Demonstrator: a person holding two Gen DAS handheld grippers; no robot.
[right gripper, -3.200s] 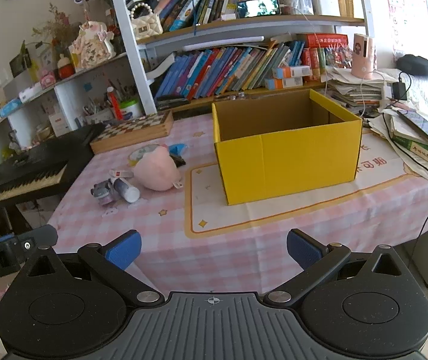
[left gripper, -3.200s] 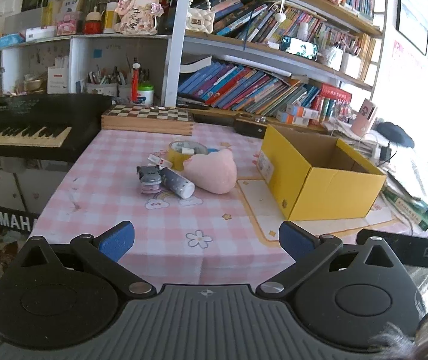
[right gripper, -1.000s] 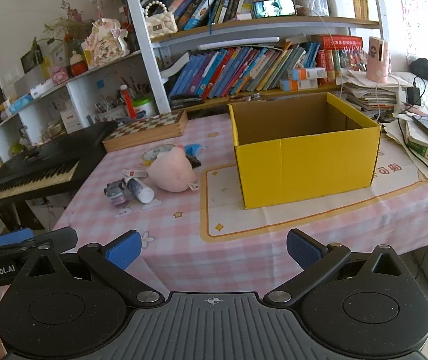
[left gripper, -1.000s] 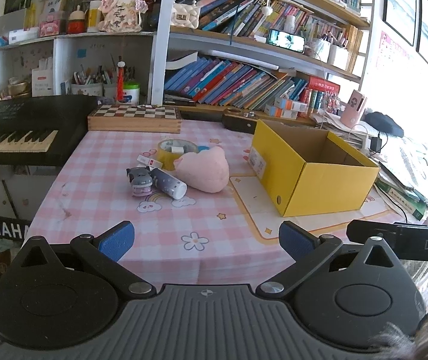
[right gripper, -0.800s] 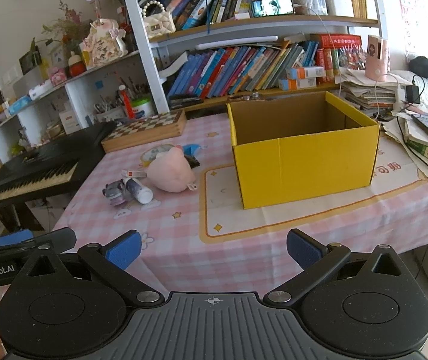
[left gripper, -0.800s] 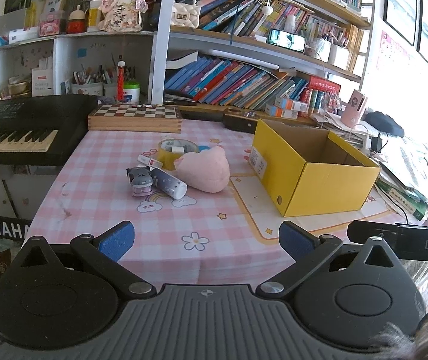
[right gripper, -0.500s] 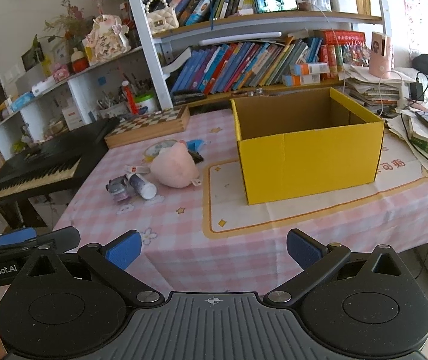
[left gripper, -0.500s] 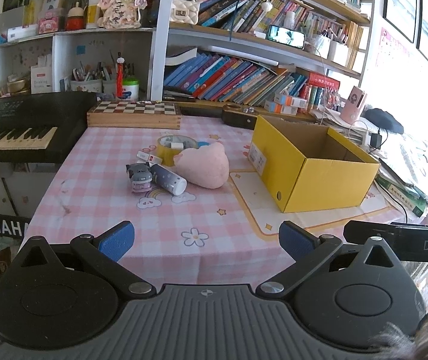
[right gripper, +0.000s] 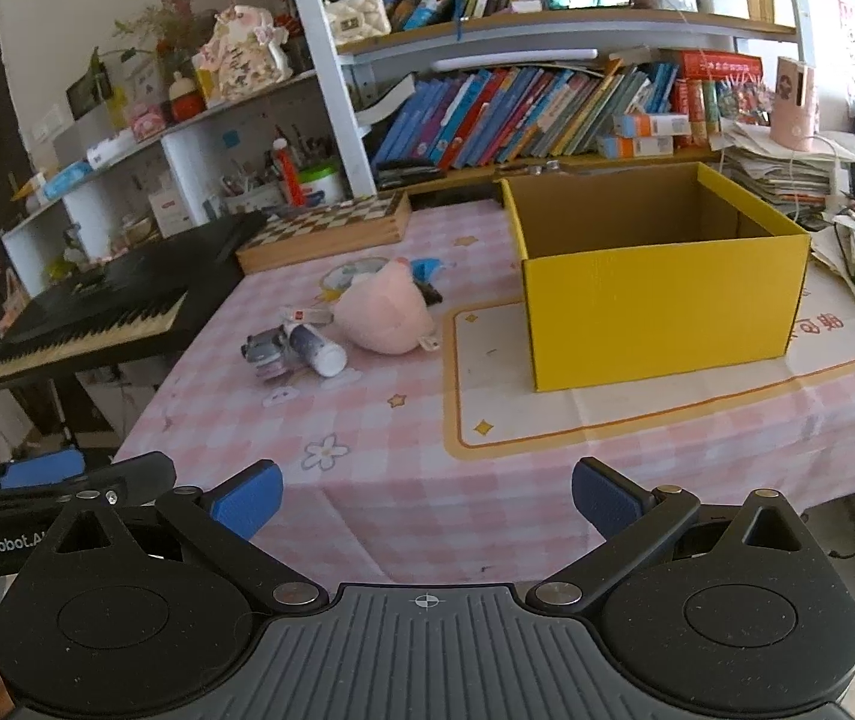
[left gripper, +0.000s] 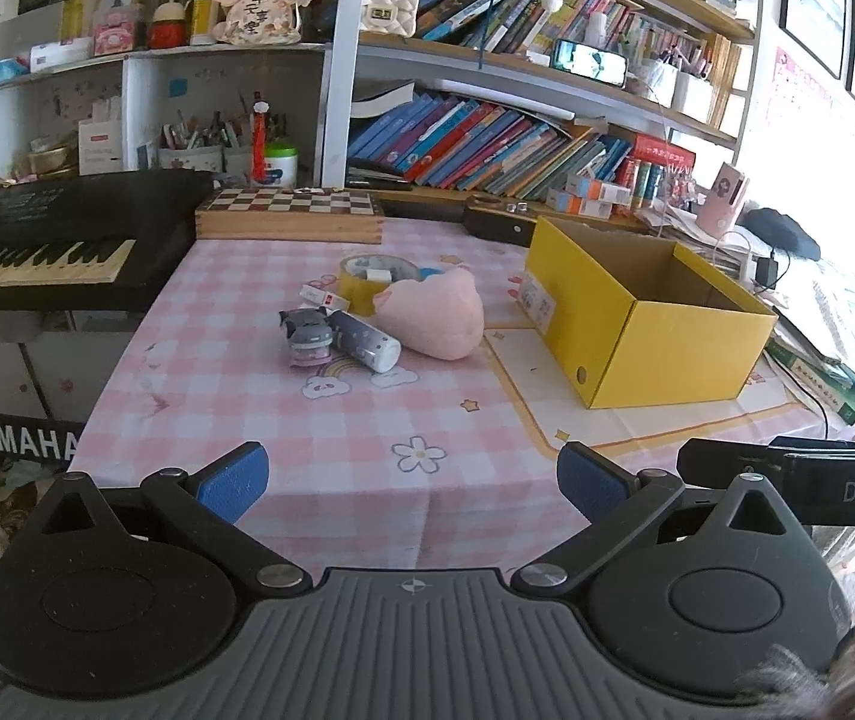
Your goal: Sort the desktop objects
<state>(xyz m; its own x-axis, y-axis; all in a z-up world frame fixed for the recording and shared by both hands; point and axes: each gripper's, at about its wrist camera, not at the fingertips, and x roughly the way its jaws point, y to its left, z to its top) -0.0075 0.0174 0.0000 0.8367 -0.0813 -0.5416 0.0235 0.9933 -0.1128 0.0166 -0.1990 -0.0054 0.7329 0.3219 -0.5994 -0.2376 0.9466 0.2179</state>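
An open yellow cardboard box (left gripper: pixel 661 354) (right gripper: pixel 655 312) stands on the pink checked tablecloth (left gripper: pixel 331 420) (right gripper: pixel 379 450), with nothing visible inside. Left of it lies a small heap: a pink plush toy (left gripper: pixel 433 318) (right gripper: pixel 382 315), a purple tube with a white cap (left gripper: pixel 364 345) (right gripper: pixel 314 351), a small grey figure (left gripper: pixel 306 336) (right gripper: pixel 265 354), a yellow tape roll (left gripper: pixel 370 279) and a small white and red box (left gripper: pixel 322 298). My left gripper (left gripper: pixel 412 480) and right gripper (right gripper: pixel 424 495) are both open, held before the table's near edge, far from the heap.
A wooden chessboard box (left gripper: pixel 289 213) (right gripper: pixel 331 228) lies at the table's back. A black keyboard (left gripper: pixel 37 240) (right gripper: pixel 103 312) stands to the left. Bookshelves (left gripper: pixel 487 138) rise behind. Stacked papers and books (right gripper: pixel 787 174) and cables sit right of the yellow box.
Both grippers have drifted slightly, so the table scene has shifted a little in view. Nothing on the table has moved, and both grippers have stayed open.
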